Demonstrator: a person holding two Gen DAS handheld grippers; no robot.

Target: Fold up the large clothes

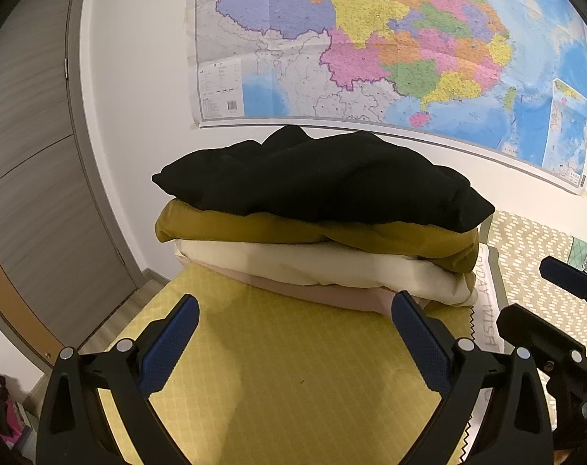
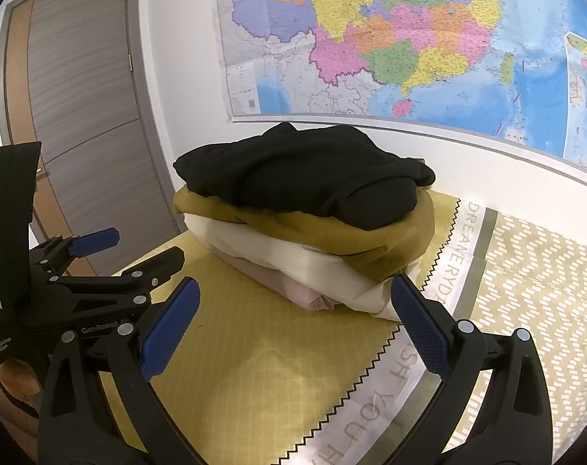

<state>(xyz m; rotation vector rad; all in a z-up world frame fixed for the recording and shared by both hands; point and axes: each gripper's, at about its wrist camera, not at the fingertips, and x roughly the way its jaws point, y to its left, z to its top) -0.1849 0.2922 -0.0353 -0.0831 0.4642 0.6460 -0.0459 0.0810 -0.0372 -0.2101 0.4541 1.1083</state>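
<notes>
A stack of folded clothes lies on a yellow quilted bed cover (image 1: 285, 368). On top is a black garment (image 1: 324, 178), under it a mustard one (image 1: 254, 228), then a cream one (image 1: 312, 267), then a pale pink one (image 1: 332, 296). The stack also shows in the right wrist view, with the black garment (image 2: 301, 170) on top. My left gripper (image 1: 295, 310) is open and empty, just in front of the stack. My right gripper (image 2: 293, 294) is open and empty, in front of the stack's right corner. The right gripper's fingers (image 1: 564, 275) show at the left view's right edge.
A large coloured map (image 1: 370, 46) hangs on the white wall behind the bed. A grey door (image 2: 80, 116) stands at the left. A patterned beige bedspread (image 2: 533, 290) with a lettered white band (image 2: 463, 240) lies to the right of the yellow cover.
</notes>
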